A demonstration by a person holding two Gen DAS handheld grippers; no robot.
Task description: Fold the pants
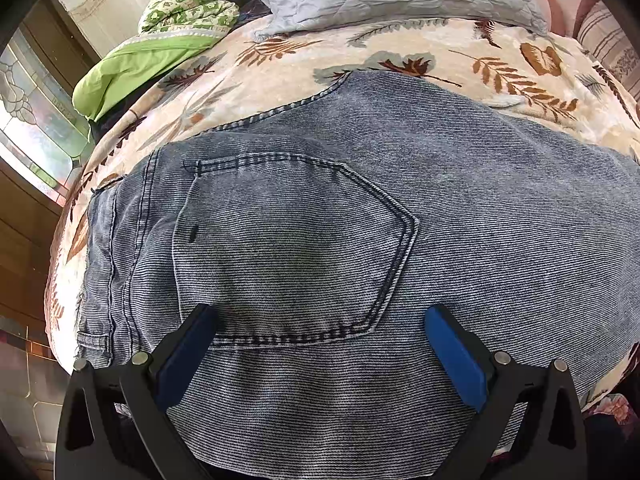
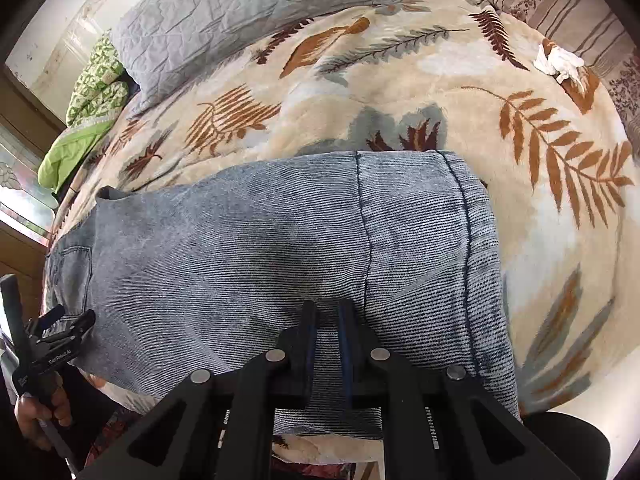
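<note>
Two grippers work over one pair of denim pants [image 2: 248,264] laid flat on a bed. Nearest in the right wrist view, the right gripper [image 2: 326,316] has its blue-lined fingers pressed close together, and a narrow strip of denim at the near edge of the leg seems to run up between them; I judge it is pinching the cloth, not far from the hem end [image 2: 464,240]. The left gripper [image 1: 320,320] stands spread wide, its blue pads [image 1: 452,352] low over the seat of the pants with nothing between them, just short of the back pocket [image 1: 296,248]. The right wrist view shows it small at the far left [image 2: 70,326], held in a hand [image 2: 38,412] at the waist end.

The pants' long axis runs crosswise to both tools, waist to the person's left and hem to the right, so each gripper sits at its own end: the left nearer the waistband [image 1: 104,264], the right nearer the hem. A fold end to end would likely carry the hem leftward over the seat, and the right gripper seems placed for that.

The denim is a washed, faded blue with fine twill ribbing, dark seams and double-stitched pocket edges. It appears already folded lengthwise, leg on leg, lying smooth with few wrinkles.

Beyond it spreads a cream fleece blanket [image 2: 360,92] printed with brown and grey leaves, then a grey quilted pillow [image 2: 240,12], a green patterned quilt [image 1: 188,4], and a crumpled white tissue [image 2: 558,62] near a striped cushion [image 2: 560,4].
</note>
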